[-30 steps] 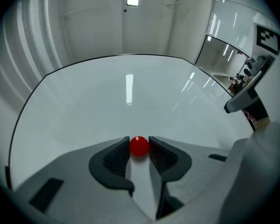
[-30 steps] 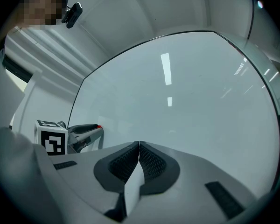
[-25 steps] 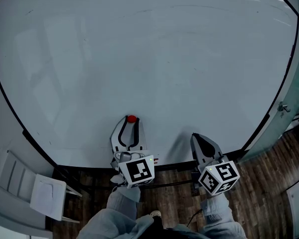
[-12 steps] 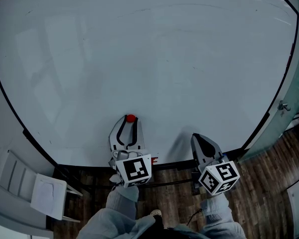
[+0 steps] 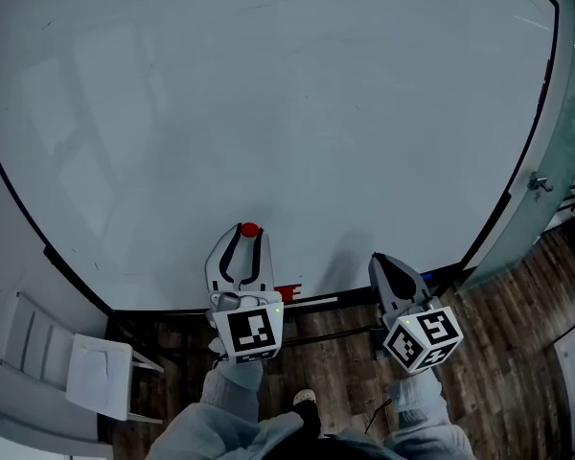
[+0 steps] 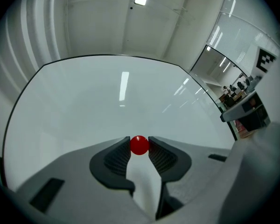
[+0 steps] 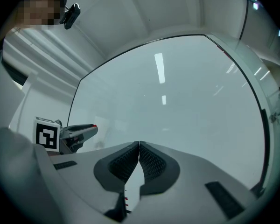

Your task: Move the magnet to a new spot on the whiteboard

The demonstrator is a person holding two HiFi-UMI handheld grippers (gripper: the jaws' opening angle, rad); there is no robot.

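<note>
A large, glossy whiteboard (image 5: 287,113) with a thin dark edge fills most of the head view. One small round red magnet (image 5: 250,229) sits low on it, near the middle of the bottom edge. A small red object (image 5: 287,292) rests on the ledge (image 5: 318,302) just below.

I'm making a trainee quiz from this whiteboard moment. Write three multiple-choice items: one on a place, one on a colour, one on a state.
1. Where is the magnet?
A) between the left tool's jaws
B) between the right tool's jaws
C) on a table

2. What colour is it?
A) blue
B) red
C) green

3. The right tool's jaws are:
A) wide apart
B) together, empty
C) on a pen

Answers:
1 A: the left gripper view shows both pads touching it.
2 B: it shows red in two views.
3 B: the pads meet with nothing between them.
</note>
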